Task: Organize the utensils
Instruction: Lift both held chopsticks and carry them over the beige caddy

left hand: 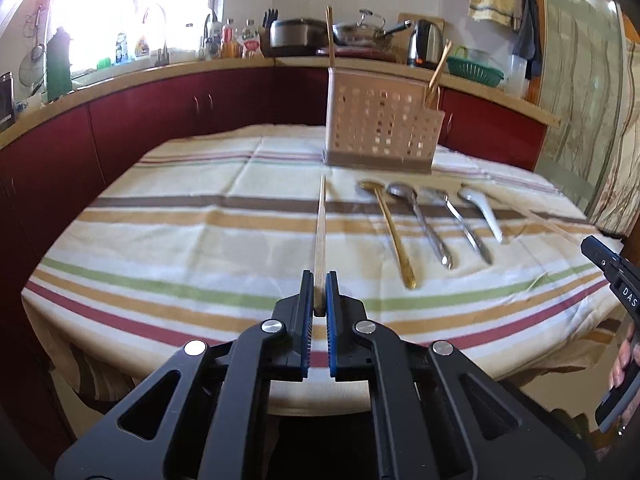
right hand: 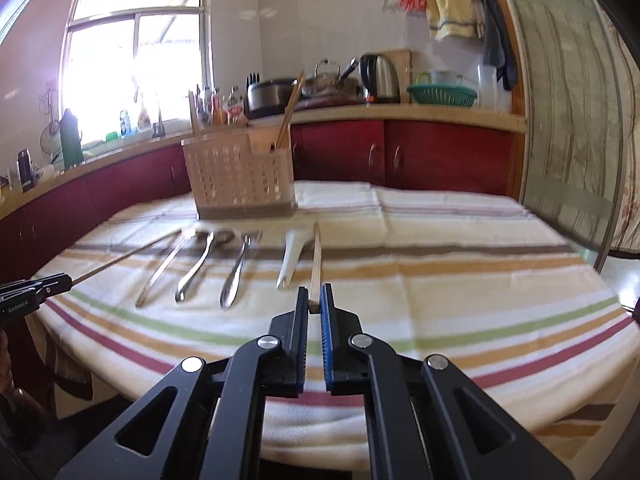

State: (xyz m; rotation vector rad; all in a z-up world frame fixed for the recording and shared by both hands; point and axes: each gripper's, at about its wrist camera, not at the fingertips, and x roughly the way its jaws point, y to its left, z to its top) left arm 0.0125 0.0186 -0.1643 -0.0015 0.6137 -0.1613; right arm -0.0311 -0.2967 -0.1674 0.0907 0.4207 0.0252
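My left gripper [left hand: 319, 294] is shut on the near end of a wooden chopstick [left hand: 321, 232] that points toward the pink perforated utensil basket [left hand: 380, 128]. My right gripper [right hand: 314, 304] is shut on a second wooden chopstick [right hand: 317, 264]. The basket [right hand: 240, 176] stands at the far side of the table and holds chopsticks [right hand: 291, 112] upright. Between the grippers lie a gold spoon [left hand: 390, 228], a steel spoon [left hand: 424, 224], a steel fork [left hand: 464, 224] and a white ceramic spoon [left hand: 482, 210]. The white spoon [right hand: 292, 256] lies just left of the right chopstick.
The table carries a striped cloth [left hand: 200, 240]. Red cabinets [left hand: 160, 108] and a counter with a kettle [left hand: 426, 44], pots and a green basket [left hand: 476, 68] run behind. A curtained glass door [right hand: 572, 128] stands on the right.
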